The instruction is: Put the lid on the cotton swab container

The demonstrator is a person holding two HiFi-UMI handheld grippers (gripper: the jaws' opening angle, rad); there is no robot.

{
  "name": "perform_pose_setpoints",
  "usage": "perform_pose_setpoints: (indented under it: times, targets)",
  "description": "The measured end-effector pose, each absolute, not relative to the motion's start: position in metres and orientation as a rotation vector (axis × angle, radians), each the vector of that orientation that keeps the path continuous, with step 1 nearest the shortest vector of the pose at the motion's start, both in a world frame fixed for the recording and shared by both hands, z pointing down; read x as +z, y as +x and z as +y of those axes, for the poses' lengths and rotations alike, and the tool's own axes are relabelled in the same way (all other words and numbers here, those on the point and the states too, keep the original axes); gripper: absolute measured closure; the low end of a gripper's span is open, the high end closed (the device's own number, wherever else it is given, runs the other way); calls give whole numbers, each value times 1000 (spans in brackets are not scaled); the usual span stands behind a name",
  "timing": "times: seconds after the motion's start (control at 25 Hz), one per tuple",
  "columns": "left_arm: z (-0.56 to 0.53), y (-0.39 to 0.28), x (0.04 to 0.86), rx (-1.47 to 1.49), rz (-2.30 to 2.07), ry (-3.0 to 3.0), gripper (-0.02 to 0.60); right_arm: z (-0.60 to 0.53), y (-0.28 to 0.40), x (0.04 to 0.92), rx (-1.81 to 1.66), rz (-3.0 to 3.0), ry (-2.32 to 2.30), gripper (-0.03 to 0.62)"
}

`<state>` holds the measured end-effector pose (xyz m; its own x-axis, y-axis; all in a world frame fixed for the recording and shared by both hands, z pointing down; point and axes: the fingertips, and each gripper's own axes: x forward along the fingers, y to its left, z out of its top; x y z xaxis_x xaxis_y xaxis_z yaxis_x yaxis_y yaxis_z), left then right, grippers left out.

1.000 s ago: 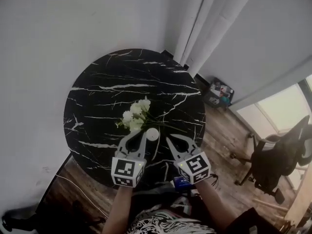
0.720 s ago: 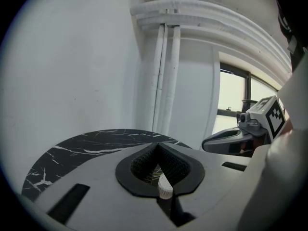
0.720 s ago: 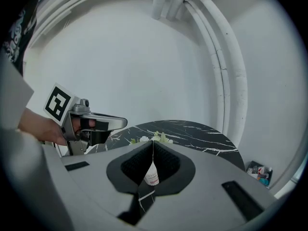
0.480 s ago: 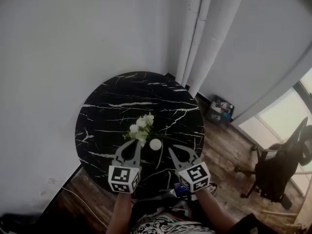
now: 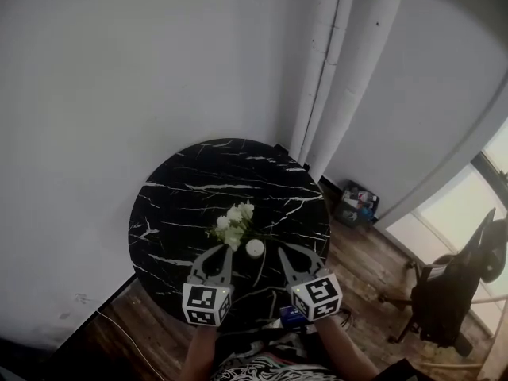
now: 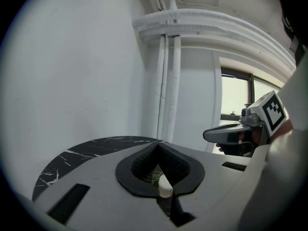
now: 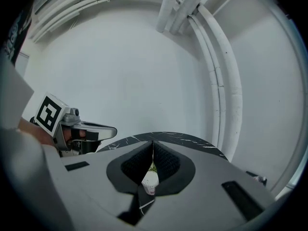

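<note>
On the round black marble table [image 5: 190, 205], a small white round cotton swab container [image 5: 255, 248] stands next to a bunch of white flowers [image 5: 234, 222]. I cannot tell a separate lid from it. My left gripper [image 5: 225, 249] hovers just left of the container and my right gripper [image 5: 284, 250] just right of it. Both have their jaw tips together and hold nothing. In the left gripper view the container [image 6: 165, 188] shows through the hole behind the shut jaws of the left gripper [image 6: 158, 145]. The right gripper view shows the container [image 7: 150, 181] the same way behind the right gripper [image 7: 153, 142].
White pipes [image 5: 327, 86] run up the wall corner behind the table. On the wooden floor to the right lie a small box of items [image 5: 356, 202] and an office chair [image 5: 452, 280]. A blue object [image 5: 291, 315] sits below the right gripper.
The head view has pulled up and back, so the table looks smaller and sits lower in the frame. Both grippers stay shut on either side of the container.
</note>
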<state>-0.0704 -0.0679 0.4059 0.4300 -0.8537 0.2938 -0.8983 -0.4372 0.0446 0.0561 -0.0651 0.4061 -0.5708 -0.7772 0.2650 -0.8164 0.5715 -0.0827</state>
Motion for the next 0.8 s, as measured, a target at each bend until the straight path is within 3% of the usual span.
perform_pose_setpoints:
  times: [0.8]
  targets:
    - [-67,-71,404,329,-1576,2476,568,-66,65,407,266,-2597,1357,577]
